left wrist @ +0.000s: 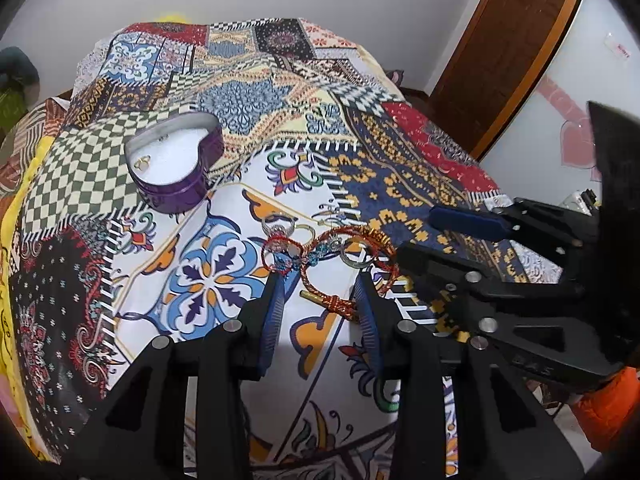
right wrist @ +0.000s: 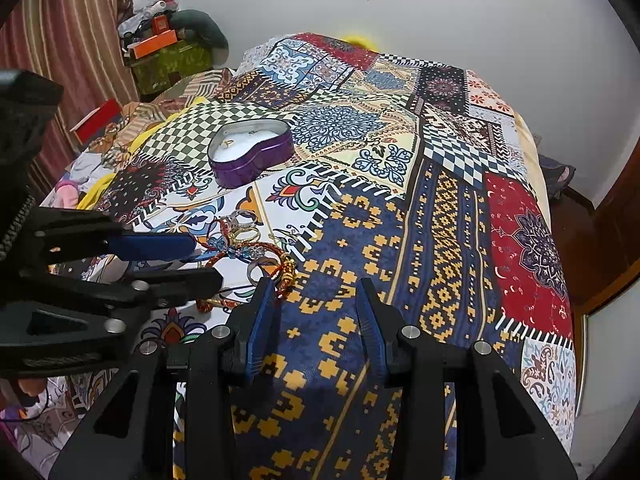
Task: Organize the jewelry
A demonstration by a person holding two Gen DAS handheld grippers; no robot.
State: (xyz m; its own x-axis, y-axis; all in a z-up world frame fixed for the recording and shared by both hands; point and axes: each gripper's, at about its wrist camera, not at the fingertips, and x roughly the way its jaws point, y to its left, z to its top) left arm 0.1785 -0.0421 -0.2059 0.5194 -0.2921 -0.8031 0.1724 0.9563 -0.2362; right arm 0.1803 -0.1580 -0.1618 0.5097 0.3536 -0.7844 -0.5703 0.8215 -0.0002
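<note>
A pile of jewelry lies on the patterned bedspread: red-and-gold cord bracelets, several rings and a blue bead piece. My left gripper is open just in front of the pile, its jaws either side of a red cord bracelet with a gold clasp. A purple heart-shaped tin stands open further back left, white inside, with a gold ring in it. My right gripper is open and empty, right of the pile. The tin also shows in the right wrist view.
The bedspread covers a bed against a white wall. A brown wooden door stands at the right. Boxes and clutter sit by a striped curtain at the left. The right gripper reaches in from the right in the left wrist view.
</note>
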